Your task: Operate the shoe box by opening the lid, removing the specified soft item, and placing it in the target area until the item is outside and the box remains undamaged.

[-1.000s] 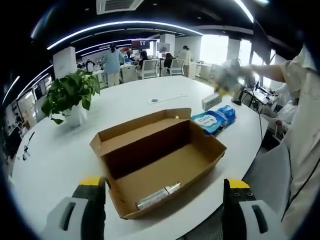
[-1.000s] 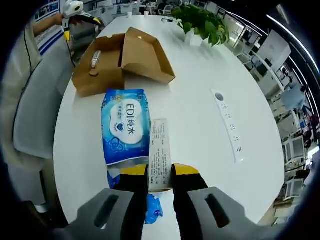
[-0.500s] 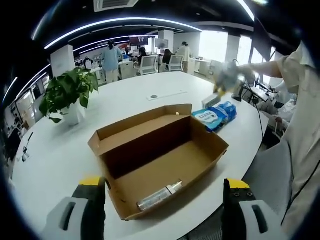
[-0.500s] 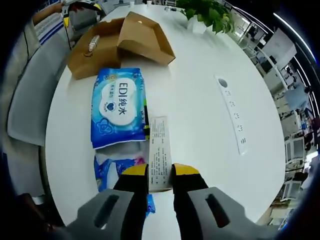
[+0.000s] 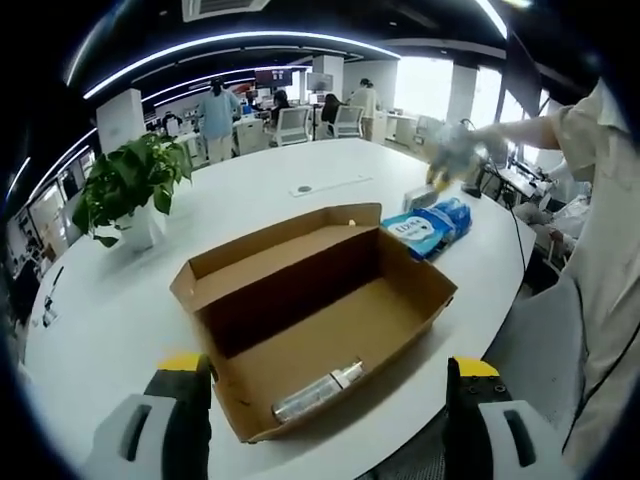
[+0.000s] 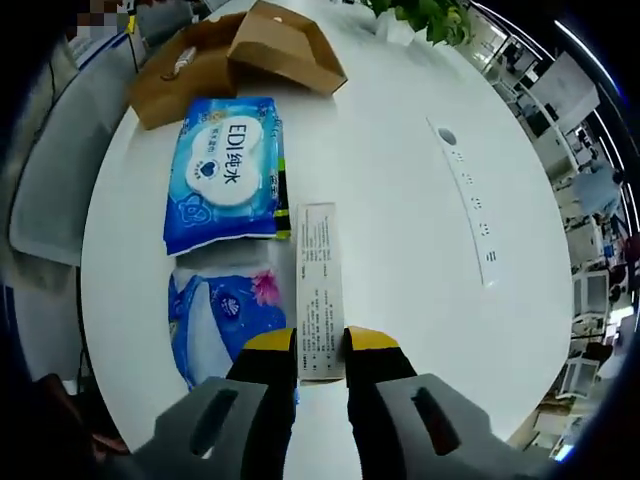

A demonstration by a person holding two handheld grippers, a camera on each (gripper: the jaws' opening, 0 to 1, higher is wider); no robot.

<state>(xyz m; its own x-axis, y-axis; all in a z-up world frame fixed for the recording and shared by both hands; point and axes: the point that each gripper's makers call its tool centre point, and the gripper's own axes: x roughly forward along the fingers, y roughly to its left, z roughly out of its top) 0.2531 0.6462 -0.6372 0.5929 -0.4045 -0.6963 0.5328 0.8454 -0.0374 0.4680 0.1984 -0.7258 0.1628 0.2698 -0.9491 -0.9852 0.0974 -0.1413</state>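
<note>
Shoe box [image 5: 310,320] open; "EDI" wipes pack [image 6: 225,172]; right gripper [image 6: 320,352] clamping printed carton [image 6: 319,290]; left gripper [image 5: 325,395] agape.

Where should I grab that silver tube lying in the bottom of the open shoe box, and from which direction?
Grip the silver tube across its narrow middle, coming straight down through the open top of the shoe box. It lies flat on the floor close to the near wall, so a side approach is likely blocked. The open left gripper would probably need turning so its jaws straddle the tube's width.
</note>
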